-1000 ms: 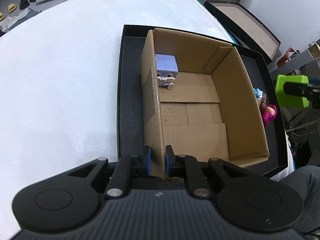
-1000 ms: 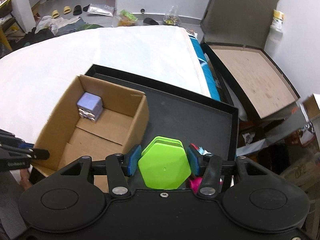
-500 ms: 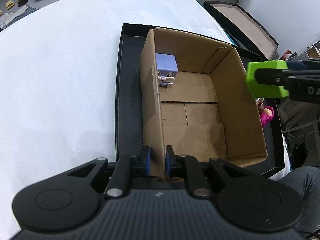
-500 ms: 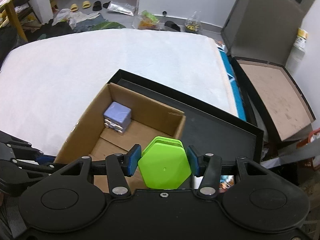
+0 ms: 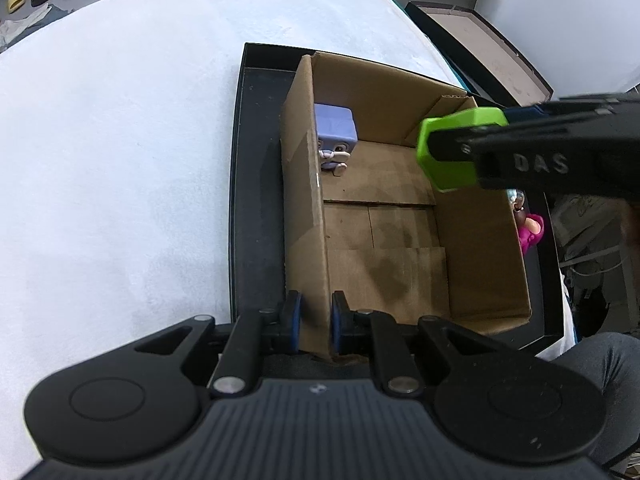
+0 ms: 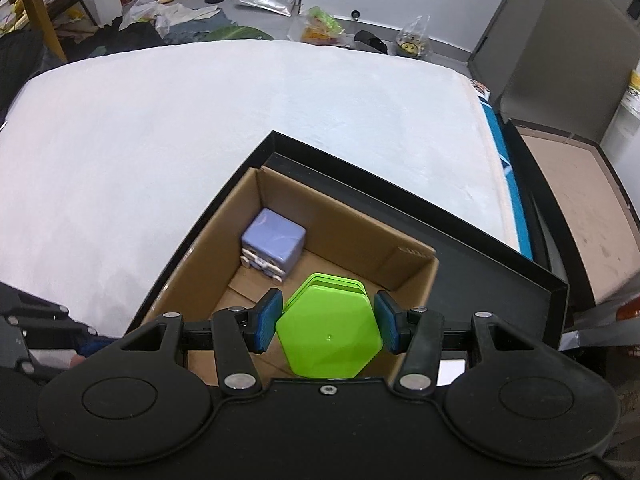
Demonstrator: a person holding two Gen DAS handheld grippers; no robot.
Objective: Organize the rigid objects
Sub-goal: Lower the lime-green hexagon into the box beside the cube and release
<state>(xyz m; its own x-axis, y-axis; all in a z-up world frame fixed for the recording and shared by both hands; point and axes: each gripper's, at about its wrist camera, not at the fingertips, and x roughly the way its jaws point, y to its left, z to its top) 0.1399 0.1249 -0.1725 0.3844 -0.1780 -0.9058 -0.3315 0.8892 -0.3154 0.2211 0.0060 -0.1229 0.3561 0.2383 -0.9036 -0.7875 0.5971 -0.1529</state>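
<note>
An open cardboard box (image 5: 476, 248) (image 6: 416, 276) stands inside a shallow black tray (image 5: 256, 216) (image 6: 500, 292) on a white padded surface. A lilac cube-shaped figurine (image 5: 335, 132) (image 6: 274, 242) sits in the box's far left corner. My left gripper (image 5: 314, 322) is shut on the box's near left wall. My right gripper (image 6: 327, 322) is shut on a bright green hexagonal piece (image 6: 329, 340) (image 5: 450, 148) and hangs over the box's inside, above its right half.
A pink toy with a small blue-topped figure (image 5: 530, 228) lies in the tray just right of the box. A brown-lined case (image 6: 576, 216) stands open beyond the tray's right side. A person's trouser leg (image 5: 600, 364) shows at the lower right. Clutter lies on the floor behind.
My right gripper has carried the green piece leftward from over the tray's right side to over the box's inside. The left gripper and the box have stayed put.
</note>
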